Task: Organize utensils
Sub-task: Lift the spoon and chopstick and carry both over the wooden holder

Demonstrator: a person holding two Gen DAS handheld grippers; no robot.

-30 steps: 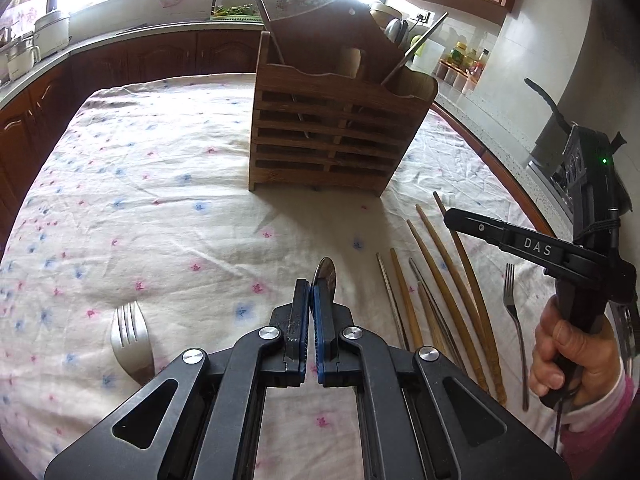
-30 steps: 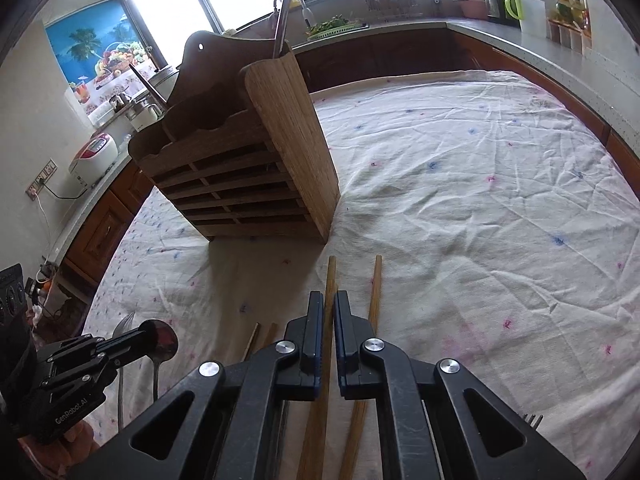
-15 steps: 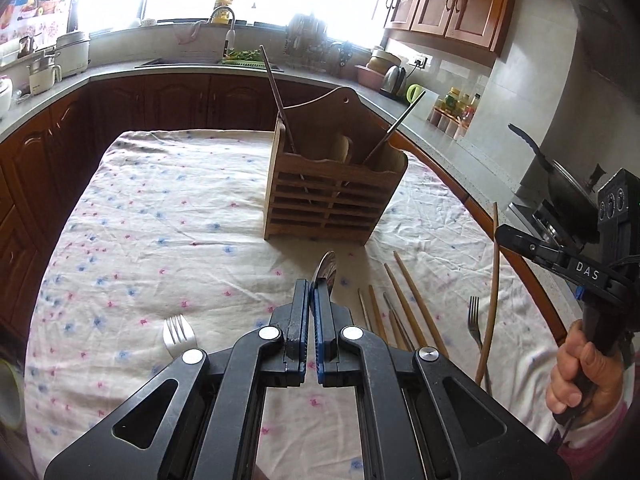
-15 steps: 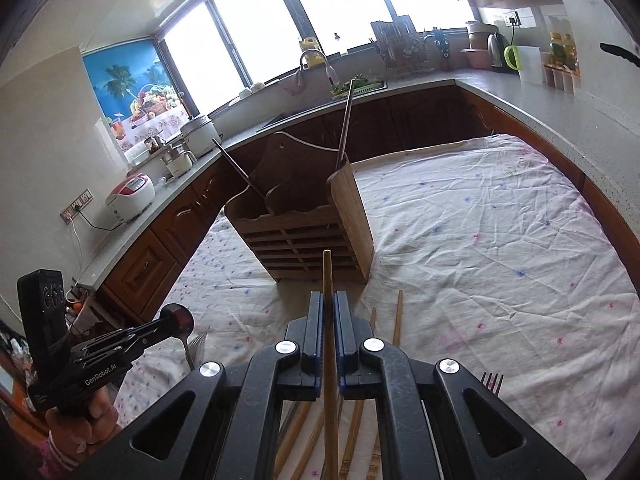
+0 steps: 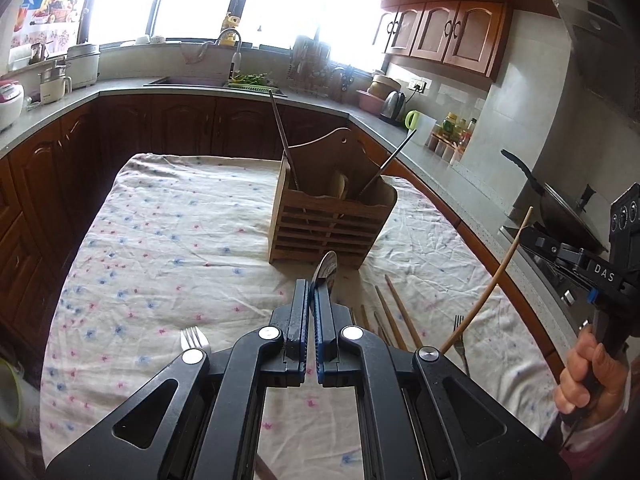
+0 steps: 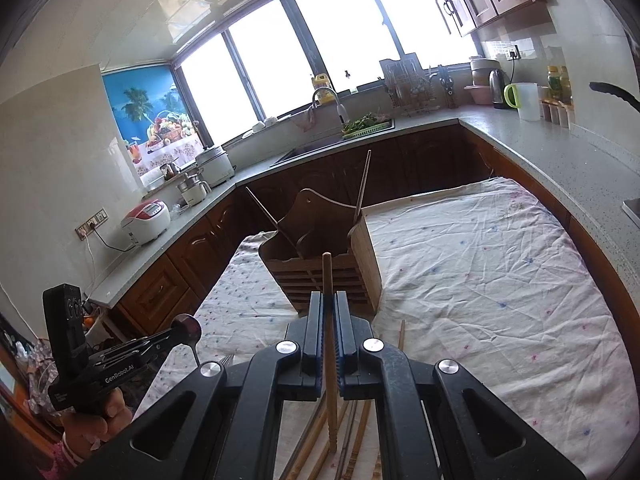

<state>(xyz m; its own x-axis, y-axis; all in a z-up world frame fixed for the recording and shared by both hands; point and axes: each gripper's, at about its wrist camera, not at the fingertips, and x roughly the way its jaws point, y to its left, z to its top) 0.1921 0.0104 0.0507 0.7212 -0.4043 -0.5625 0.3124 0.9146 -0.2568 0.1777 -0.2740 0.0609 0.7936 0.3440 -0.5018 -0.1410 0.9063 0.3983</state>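
Note:
A slatted wooden utensil holder [image 5: 332, 224] [image 6: 324, 276] stands mid-table with long utensils leaning in it. My left gripper [image 5: 311, 292] is shut on a metal spoon [image 5: 326, 270], held above the cloth short of the holder; the same left gripper [image 6: 182, 330] shows at the left of the right wrist view. My right gripper [image 6: 330, 300] is shut on a wooden chopstick [image 6: 328, 320], lifted clear of the table; that chopstick [image 5: 486, 280] slants up beside the right gripper [image 5: 528, 234] in the left wrist view. More chopsticks [image 5: 394, 312] lie below on the cloth.
Two forks [image 5: 194, 338] [image 5: 460, 334] lie on the flowered tablecloth [image 5: 172, 248]. Dark cabinets and a grey counter [image 6: 560, 160] ring the table, with a sink [image 5: 188, 80], rice cooker [image 6: 146, 220] and wok [image 5: 560, 204]. A hand [image 5: 584, 376] grips the right tool.
Both grippers have risen and drawn back from the holder. The right one has lifted its chopstick off the table; the spoon stays in the left one.

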